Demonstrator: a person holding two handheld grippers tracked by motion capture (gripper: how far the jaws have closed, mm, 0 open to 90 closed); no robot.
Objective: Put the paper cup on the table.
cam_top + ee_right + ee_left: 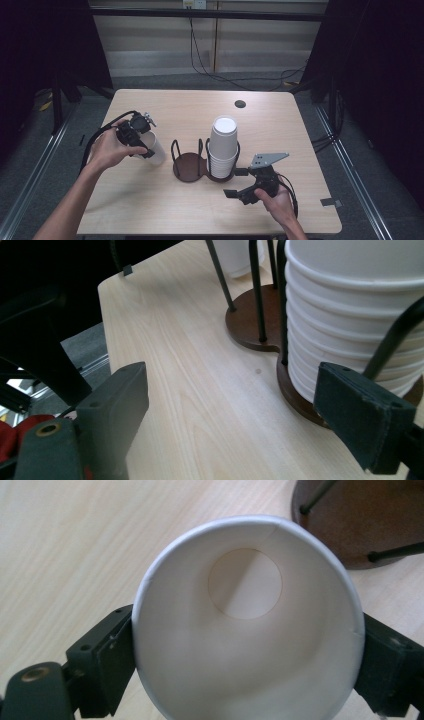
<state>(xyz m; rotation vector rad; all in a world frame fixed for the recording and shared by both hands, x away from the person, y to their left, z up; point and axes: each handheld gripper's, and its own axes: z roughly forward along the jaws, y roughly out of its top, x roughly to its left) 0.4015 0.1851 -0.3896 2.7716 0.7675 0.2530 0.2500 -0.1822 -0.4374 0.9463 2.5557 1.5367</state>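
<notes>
A single white paper cup [156, 150] sits tilted just left of the brown two-ring cup holder [187, 165], with my left gripper [145, 150] shut on its rim. In the left gripper view I look into the cup [245, 645], and both pads [117, 655] press its sides; the holder's base [360, 520] lies beyond. A stack of white cups [223, 147] stands upside down in the holder's right ring. My right gripper [236, 182] stands open in front of that stack, jaws wide with nothing between them. The right gripper [240, 400] faces the stack [350, 315] and the holder base [247, 325].
The light wooden table [150, 205] has a round black hole [240, 104] near its far edge. A small black tab [330, 202] lies at the near right corner. Cables run over the grey floor [225, 80] behind the table. The holder's left ring holds nothing.
</notes>
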